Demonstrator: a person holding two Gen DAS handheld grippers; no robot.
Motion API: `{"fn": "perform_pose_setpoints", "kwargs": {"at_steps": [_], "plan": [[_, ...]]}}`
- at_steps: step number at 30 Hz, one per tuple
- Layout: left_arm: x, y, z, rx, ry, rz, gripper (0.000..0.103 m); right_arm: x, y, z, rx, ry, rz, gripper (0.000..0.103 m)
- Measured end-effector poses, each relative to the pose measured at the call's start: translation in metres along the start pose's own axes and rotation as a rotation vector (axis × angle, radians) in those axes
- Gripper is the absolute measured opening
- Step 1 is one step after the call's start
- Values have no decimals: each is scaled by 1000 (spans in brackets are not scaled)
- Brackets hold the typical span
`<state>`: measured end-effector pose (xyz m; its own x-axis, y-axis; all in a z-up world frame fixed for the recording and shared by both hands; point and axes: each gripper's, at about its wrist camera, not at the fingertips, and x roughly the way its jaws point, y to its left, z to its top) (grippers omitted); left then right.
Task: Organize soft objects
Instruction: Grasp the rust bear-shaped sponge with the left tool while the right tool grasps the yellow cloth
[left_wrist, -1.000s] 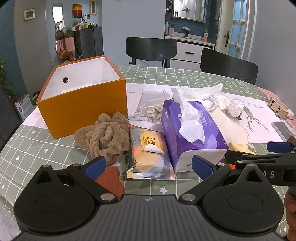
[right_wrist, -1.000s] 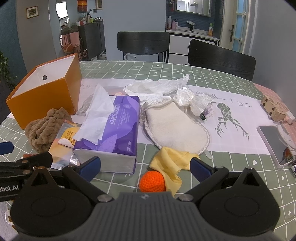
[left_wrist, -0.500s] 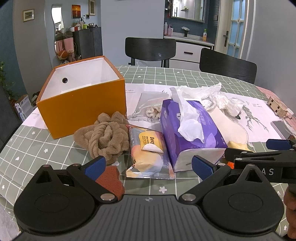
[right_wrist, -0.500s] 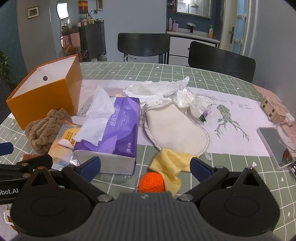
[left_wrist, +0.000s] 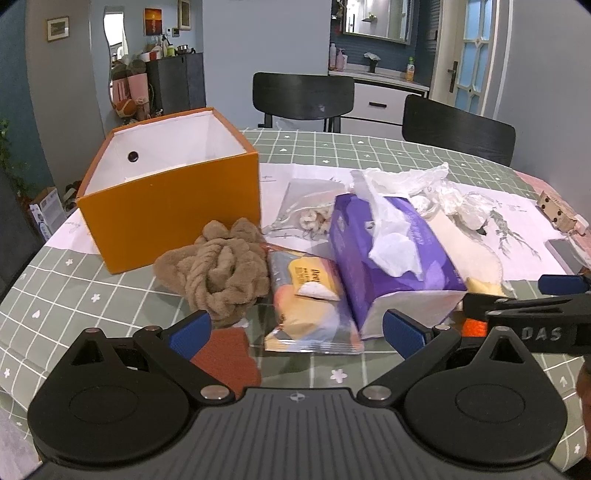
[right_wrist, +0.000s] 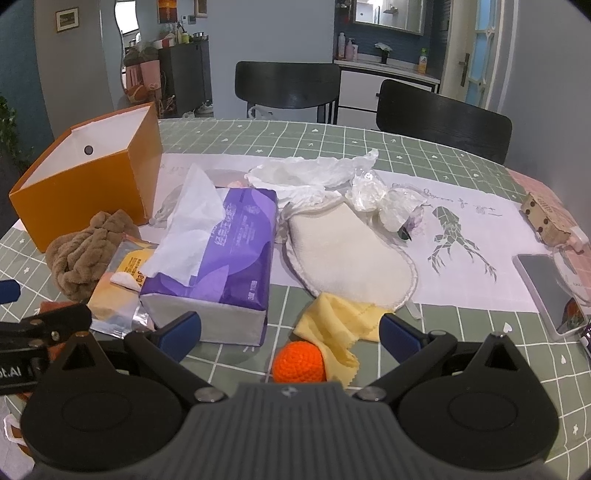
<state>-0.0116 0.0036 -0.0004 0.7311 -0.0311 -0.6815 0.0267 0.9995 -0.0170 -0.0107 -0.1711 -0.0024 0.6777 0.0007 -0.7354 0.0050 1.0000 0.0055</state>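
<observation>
An open orange box (left_wrist: 166, 206) (right_wrist: 85, 188) stands at the left of the table. In front of it lie a brown plush rope bundle (left_wrist: 218, 273) (right_wrist: 81, 254), a wipes packet (left_wrist: 306, 302) (right_wrist: 118, 284) and a purple tissue pack (left_wrist: 391, 258) (right_wrist: 221, 251). A cream mitt (right_wrist: 347, 258), a yellow cloth (right_wrist: 336, 328) and an orange crochet ball (right_wrist: 299, 362) lie to the right. A rust-red cloth (left_wrist: 225, 354) lies by my left gripper (left_wrist: 295, 328), which is open and empty before the packet. My right gripper (right_wrist: 290, 328) is open and empty above the ball.
White plastic bags (right_wrist: 314, 173) and crumpled wrap (right_wrist: 384, 203) lie behind the mitt. A phone (right_wrist: 546, 288) and a small wooden block (right_wrist: 546, 218) sit at the right edge. Two black chairs (right_wrist: 288, 88) stand behind the table.
Both grippers have barely shifted; the views have drifted slightly. Nothing on the table has moved.
</observation>
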Motion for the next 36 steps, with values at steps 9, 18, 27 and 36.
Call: {"fn": "perform_pose_setpoints", "kwargs": {"at_steps": [9, 18, 27, 36], "plan": [[-4, 45, -16, -3, -34, 24, 103, -4, -12, 1, -54, -97, 37, 101], [-1, 85, -44, 6, -57, 13, 103, 18, -37, -7, -40, -25, 14, 101], [5, 79, -57, -37, -9, -49, 103, 24, -39, -10, -29, 9, 46, 100], [31, 62, -62, -30, 44, -1, 103, 28, -36, -13, -54, 26, 57, 100]]}}
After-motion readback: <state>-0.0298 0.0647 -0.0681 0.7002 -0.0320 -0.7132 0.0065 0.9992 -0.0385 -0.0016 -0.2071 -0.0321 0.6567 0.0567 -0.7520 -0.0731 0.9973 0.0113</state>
